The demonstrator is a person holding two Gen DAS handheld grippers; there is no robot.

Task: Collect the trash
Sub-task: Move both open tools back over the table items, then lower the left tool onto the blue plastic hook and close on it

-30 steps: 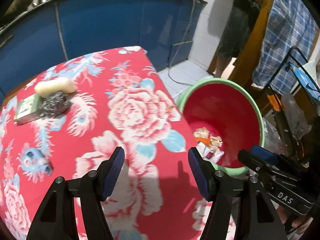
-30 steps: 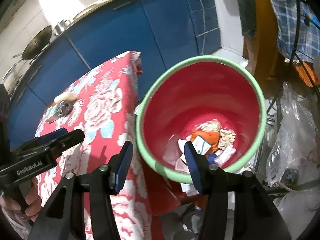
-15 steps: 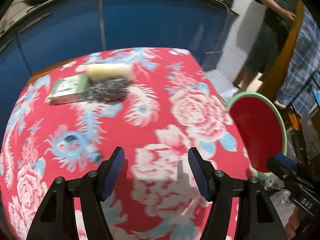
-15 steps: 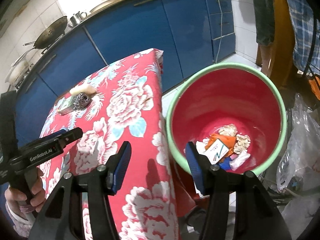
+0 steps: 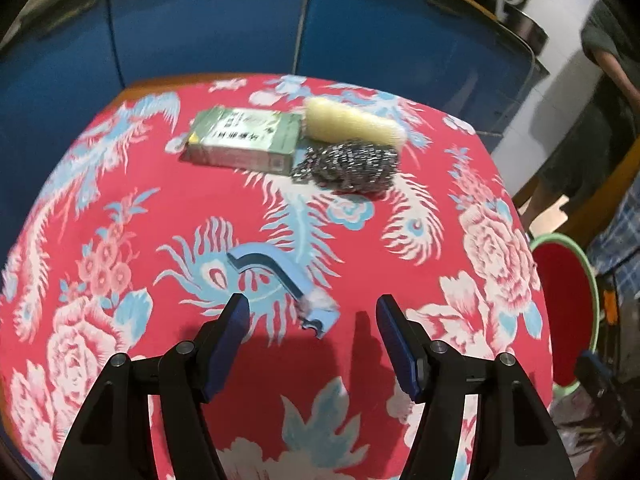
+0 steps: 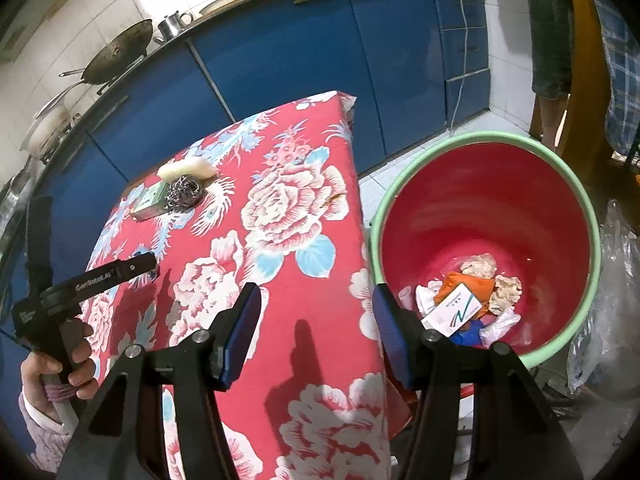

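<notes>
On the red floral tablecloth [image 5: 360, 360], in the left wrist view, a curved blue plastic piece [image 5: 276, 280] with a tuft of white fluff at one end lies just ahead of the left gripper [image 5: 312, 316], toward 12 o'clock of its fingertips. The jaws stand apart with nothing between them. Farther off, near 12 o'clock, a green box [image 5: 244, 138], a steel wool scourer [image 5: 348, 164] and a pale yellow sponge [image 5: 352, 124] sit close together, the scourer touching the sponge. At 3 o'clock only a sliver of the red bucket [image 5: 560, 300] with its green rim shows.

The right wrist view gives what that one lacks: the whole bucket [image 6: 480, 208] beside the table edge, with trash at its bottom [image 6: 464, 300], a white carton, orange wrapper and crumpled paper. The right gripper [image 6: 316, 312] hangs over the table edge, its jaws apart and empty, the right pad over the bucket rim. At 9 o'clock a hand [image 6: 52, 376] in a pink sleeve grips the left tool's handle. The blue piece cannot be made out here. A wok [image 6: 116, 56] rests on the counter above blue cabinets [image 6: 280, 52].
</notes>
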